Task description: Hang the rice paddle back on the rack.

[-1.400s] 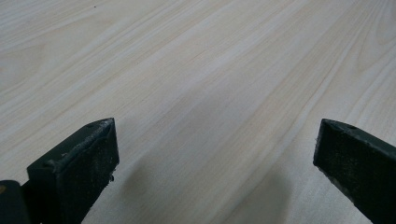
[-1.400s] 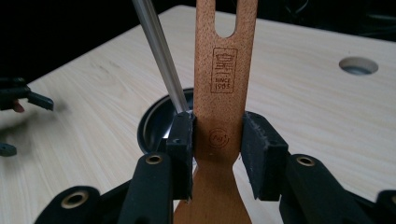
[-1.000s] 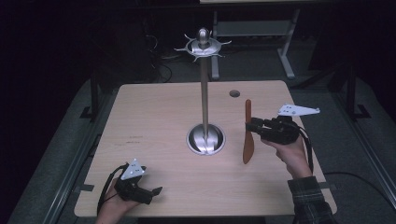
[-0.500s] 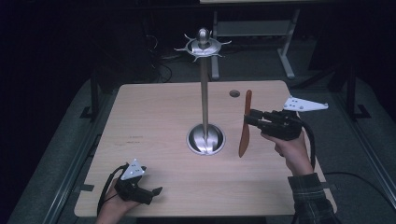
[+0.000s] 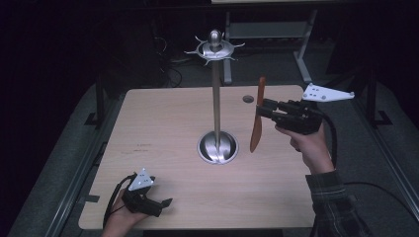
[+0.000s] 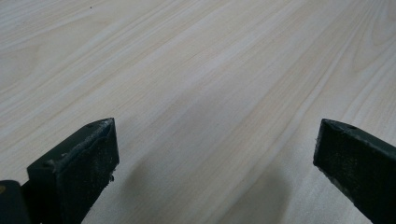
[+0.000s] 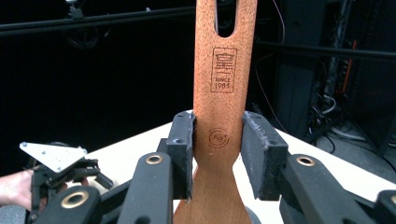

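I see the left gripper (image 5: 148,201) resting released on the table (image 5: 168,128), near-left of the steel stand (image 5: 216,98), while the right gripper (image 5: 261,110) clenches the wooden spatula (image 5: 257,118) upright in the air just right of it.

black two-jaw right claw (image 5: 263,109), grey three-cornered plate (image 5: 326,93), brass rivets, black cable, plaid sleeve (image 5: 336,205)
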`<state>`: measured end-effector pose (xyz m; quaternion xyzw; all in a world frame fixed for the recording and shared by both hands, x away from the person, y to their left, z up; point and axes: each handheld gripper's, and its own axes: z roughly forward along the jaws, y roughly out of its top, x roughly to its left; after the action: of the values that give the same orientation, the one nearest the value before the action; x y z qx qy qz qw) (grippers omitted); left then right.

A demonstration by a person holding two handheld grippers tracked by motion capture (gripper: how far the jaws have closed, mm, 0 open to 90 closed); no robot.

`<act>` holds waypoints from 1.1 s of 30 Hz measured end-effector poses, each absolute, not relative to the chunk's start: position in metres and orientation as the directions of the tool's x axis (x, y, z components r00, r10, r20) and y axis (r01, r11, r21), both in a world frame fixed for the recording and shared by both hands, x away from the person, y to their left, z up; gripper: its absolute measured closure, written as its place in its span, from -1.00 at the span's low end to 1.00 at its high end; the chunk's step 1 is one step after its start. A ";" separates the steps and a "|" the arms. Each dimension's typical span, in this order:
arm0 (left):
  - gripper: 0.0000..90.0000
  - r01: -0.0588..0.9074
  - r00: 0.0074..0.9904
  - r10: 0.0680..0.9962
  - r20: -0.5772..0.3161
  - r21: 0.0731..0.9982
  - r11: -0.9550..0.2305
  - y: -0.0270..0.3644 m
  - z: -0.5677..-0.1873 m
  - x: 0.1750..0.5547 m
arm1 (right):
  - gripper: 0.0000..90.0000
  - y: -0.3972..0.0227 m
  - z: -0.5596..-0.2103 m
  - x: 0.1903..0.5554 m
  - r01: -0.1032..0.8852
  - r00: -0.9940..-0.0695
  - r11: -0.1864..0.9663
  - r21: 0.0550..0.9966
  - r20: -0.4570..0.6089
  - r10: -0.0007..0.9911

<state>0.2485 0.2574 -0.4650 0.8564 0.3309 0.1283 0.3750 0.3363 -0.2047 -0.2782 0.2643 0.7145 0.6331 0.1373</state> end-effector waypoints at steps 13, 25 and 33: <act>-1.00 0.471 0.748 0.663 -0.028 0.727 -0.500 0.258 -0.465 0.248 | 0.44 -0.184 -0.245 0.342 0.143 -0.848 0.041 0.989 0.101 0.520; -1.00 0.469 0.749 0.662 -0.028 0.727 -0.500 0.259 -0.464 0.248 | 0.44 -0.166 -0.232 0.353 0.127 -0.853 0.043 0.991 0.087 0.514; -1.00 0.470 0.749 0.662 -0.029 0.728 -0.499 0.259 -0.464 0.248 | 0.44 -0.159 -0.230 0.357 0.121 -0.856 0.048 0.992 0.080 0.511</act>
<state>0.2478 0.2591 -0.4640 0.8561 0.3307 0.1280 0.3760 0.3570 -0.1587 -0.2296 0.2230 0.7082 0.6531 0.1492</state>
